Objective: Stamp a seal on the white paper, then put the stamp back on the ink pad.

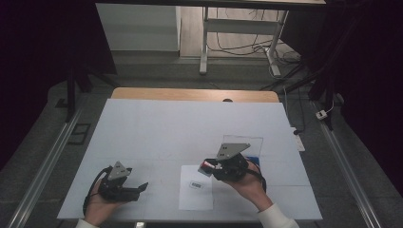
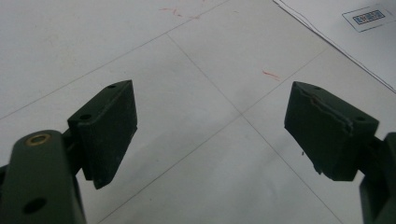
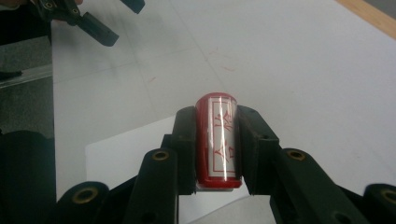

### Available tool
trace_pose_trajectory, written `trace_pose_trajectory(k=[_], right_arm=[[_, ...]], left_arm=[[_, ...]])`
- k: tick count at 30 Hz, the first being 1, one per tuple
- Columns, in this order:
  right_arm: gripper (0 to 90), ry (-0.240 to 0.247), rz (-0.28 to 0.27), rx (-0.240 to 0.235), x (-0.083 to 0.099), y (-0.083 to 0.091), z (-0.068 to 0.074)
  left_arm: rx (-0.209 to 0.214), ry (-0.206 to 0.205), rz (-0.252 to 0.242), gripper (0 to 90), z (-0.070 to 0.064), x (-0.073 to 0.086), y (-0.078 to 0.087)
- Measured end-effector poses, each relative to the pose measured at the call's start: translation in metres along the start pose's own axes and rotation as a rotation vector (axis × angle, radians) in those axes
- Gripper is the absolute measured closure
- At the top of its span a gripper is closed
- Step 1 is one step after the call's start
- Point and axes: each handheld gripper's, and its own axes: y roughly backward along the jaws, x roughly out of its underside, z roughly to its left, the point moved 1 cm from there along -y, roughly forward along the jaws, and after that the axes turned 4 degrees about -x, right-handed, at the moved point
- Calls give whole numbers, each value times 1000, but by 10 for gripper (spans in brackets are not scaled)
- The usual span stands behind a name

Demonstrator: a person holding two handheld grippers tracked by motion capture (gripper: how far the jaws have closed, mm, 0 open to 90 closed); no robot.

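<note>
The right claw (image 3: 215,140) is closed on a red stamp (image 3: 217,142), a short cylinder with a white label bearing red characters, pinched by its sides between the two black jaws and held above the near middle of the counter (image 1: 157,128), just over the far right corner of a sheet of paper (image 1: 196,194) that lies flat there. The left claw (image 2: 210,135) stands wide open with nothing between its jaws, resting low at the near left of the counter, well apart from the stamp. Likely hazards, judged from this pose: the stamp is round and smooth, so it may roll or twist in the grip and meet the paper tilted, giving a partial or smeared mark; the sheet is not held down by the left claw, so it may slide or lift with the stamp when the stamp is raised; and the stamp sits toward the sheet's corner, so a press straight down may land off the small printed box (image 1: 196,185) or partly off the paper. The high view gives the layout, including a clear flat case with a blue part (image 1: 249,149) to the far right of the hand (image 1: 247,183); the right gripper view alone resolves the label and the grip; the left gripper view shows faint red marks (image 2: 271,74) on the counter
</note>
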Motion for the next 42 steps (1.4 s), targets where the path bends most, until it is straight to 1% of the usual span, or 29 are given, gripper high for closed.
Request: trace_pose_trajectory(k=[1,5,8,11,17,24,32,33,36,38,39,42], right_arm=[[697,-4,-11,3,0,2,-1],[697,-7,-25,23,-1,11,-5],[697,-18,-41,40,0,19,-9],[697,-27,-46,64,2,28,-13],[697,-54,-56,107,8,42,-25],[696,-79,-39,147,15,52,-34],[696,-120,32,216,30,58,-49],[696,-126,53,234,33,58,-51],[696,-150,83,250,41,58,-58],[696,-166,125,270,46,57,-61],[696,-162,143,281,48,56,-63],[697,-179,168,269,54,52,-66]], left_arm=[[0,-1,0,176,0,0,0],[1,0,-1,176,0,0,0],[0,1,1,176,0,0,1],[-2,1,-2,176,0,0,1],[-1,3,-1,176,1,0,0],[0,2,-2,176,1,0,0],[1,3,-2,176,0,0,1],[0,2,-1,176,0,0,1],[3,0,-1,176,0,0,0],[1,2,-1,176,0,0,0],[1,3,-1,176,1,0,0],[0,3,1,176,1,0,0]])
